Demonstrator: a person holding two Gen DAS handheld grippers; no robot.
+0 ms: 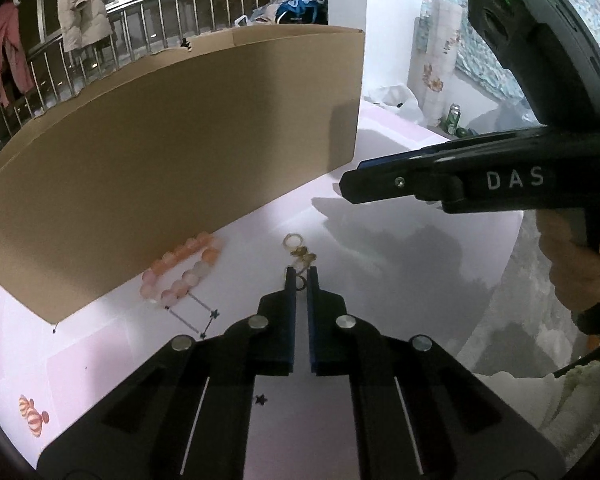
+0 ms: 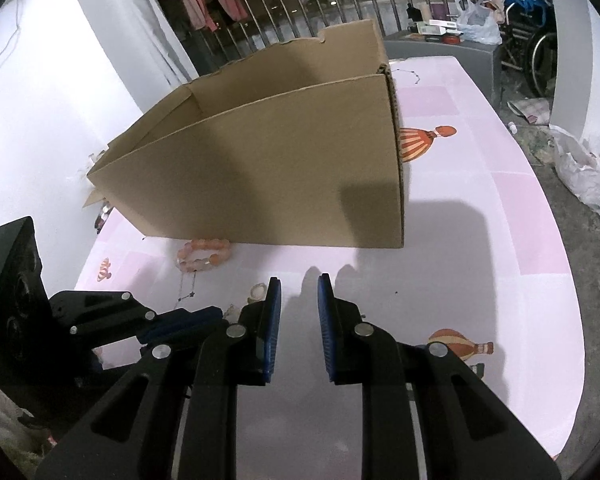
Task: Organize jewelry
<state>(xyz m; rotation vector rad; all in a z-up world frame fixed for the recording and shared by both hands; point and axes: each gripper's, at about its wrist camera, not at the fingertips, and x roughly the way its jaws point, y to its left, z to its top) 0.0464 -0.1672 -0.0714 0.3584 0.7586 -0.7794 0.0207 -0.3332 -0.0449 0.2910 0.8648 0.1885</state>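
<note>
A small gold jewelry piece (image 1: pixel 299 249) with linked rings lies on the pink tablecloth (image 1: pixel 380 264). My left gripper (image 1: pixel 300 276) is shut on its near end, with a small ring pinched between the blue pads. To its left, a pink and orange bead bracelet (image 1: pixel 168 259) lies against the foot of an open cardboard box (image 1: pixel 160 168). The right wrist view shows the bracelet (image 2: pixel 217 258), the box (image 2: pixel 260 176) and the gold piece (image 2: pixel 257 291) beside the left gripper (image 2: pixel 220 314). My right gripper (image 2: pixel 299 282) hovers open and holds nothing.
The right gripper (image 1: pixel 350 184), held by a hand (image 1: pixel 572 276), reaches in from the right above the table. Balloon prints (image 2: pixel 420 142) mark the cloth. The table edge (image 2: pixel 572 280) curves at the right, with floor and plastic bags (image 2: pixel 588 176) beyond. A railing with hung clothes stands behind the box.
</note>
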